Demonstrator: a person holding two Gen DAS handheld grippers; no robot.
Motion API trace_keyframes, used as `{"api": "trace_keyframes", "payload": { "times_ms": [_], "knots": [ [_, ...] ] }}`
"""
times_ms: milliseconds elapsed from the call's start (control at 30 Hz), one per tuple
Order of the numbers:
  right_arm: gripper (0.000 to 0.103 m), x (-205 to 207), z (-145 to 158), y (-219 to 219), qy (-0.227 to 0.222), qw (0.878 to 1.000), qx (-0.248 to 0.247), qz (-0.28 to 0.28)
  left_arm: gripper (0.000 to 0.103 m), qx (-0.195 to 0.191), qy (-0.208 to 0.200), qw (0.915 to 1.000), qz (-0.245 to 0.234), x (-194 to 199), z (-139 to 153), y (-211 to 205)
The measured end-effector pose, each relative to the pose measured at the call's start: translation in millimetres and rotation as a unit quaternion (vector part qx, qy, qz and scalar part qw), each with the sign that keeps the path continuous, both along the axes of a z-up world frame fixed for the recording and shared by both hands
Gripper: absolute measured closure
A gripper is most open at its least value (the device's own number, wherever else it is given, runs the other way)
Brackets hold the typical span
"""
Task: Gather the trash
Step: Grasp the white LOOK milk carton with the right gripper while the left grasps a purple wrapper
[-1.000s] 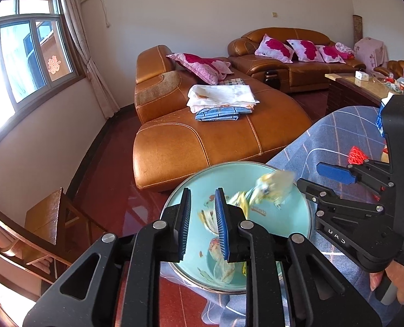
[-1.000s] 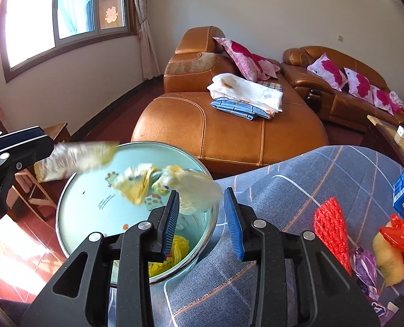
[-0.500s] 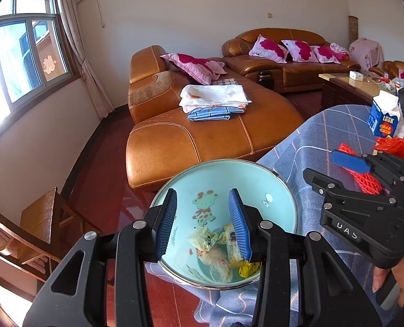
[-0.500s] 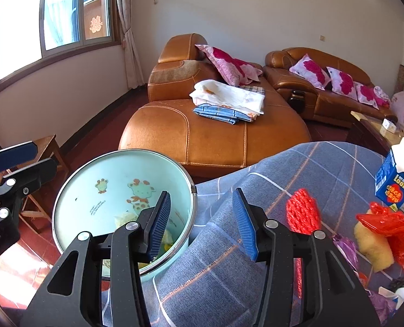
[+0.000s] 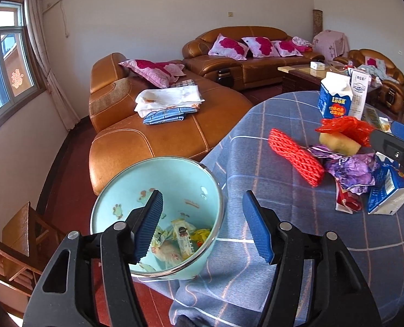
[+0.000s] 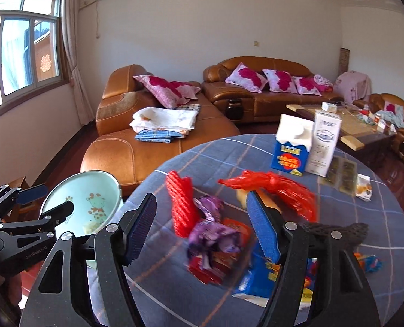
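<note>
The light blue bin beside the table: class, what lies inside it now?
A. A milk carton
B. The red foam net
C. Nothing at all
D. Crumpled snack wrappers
D. The left wrist view shows crumpled wrappers at the bottom of the light blue bin, while the red foam net and milk carton sit on the table.

Wrappers (image 5: 180,241) now in bucket (image 5: 202,188), both grippers' jaws just opened empty, right gripper (image 6: 202,226) swung over table trash.

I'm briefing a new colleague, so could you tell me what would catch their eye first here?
Probably the bright litter heaped on the blue checked tablecloth: a red foam net, crumpled purple wrapper and red plastic bag. Next, the pale blue bin by the table's edge, wrappers already lying in its bottom.
</note>
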State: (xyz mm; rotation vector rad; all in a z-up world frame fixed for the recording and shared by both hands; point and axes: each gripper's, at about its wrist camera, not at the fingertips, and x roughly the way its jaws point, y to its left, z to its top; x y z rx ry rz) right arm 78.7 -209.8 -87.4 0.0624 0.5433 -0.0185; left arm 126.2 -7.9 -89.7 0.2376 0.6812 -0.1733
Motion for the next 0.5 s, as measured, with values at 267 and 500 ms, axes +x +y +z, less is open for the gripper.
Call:
{"api": "trace_keyframes", "payload": {
  "times_ms": [267, 500],
  "knots": [
    [0.021, -46, -10, -55, 0.007, 0.996, 0.016, -0.092, 0.034, -0.001, -0.001, 0.9991, -0.042, -15, -5, -35],
    [0.012, -64, -29, -66, 0.023, 0.992, 0.033, -0.119, 0.021, -0.001, -0.003, 0.9985, -0.055, -18, -14, -58]
  ]
}}
